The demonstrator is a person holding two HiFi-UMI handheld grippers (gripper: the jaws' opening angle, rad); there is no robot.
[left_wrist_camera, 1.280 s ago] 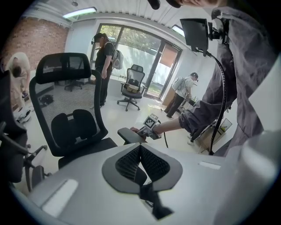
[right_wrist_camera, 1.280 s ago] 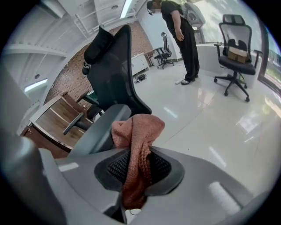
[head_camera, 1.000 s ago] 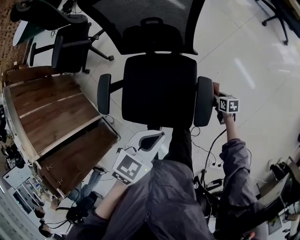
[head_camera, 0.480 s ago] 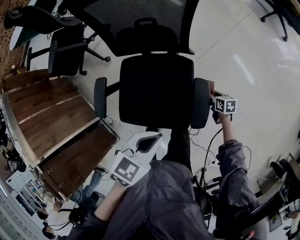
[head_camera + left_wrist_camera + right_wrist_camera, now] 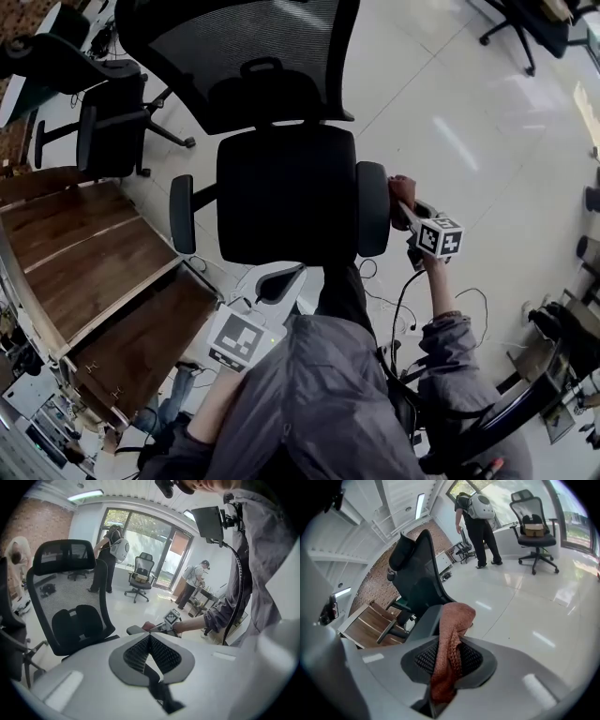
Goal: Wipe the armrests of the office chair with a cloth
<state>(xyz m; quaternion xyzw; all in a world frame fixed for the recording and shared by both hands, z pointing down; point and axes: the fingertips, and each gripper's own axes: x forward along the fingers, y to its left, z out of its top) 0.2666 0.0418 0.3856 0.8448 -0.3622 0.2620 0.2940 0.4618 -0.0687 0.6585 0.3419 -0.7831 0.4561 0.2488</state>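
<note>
Though the office chair point(image 5: 286, 192) has drifted toward the frame's left, the right gripper point(image 5: 405, 208) still clamps the pink cloth point(image 5: 401, 187) against the right armrest point(image 5: 372, 211) at centre right, so wiping continues there, while the left gripper point(image 5: 292, 274) hangs closed and empty, well apart from the left armrest point(image 5: 182, 214).

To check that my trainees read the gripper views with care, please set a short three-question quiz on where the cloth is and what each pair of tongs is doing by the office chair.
1. True or false: the left tongs grip the cloth.
2. Which part of the office chair is the cloth closest to? A) the headrest B) the armrest on the person's right C) the wheel base
3. Fill in: the left tongs are ___ and hold nothing.
Key: 1 false, the right tongs hold it; 2 B; 3 shut.
</note>
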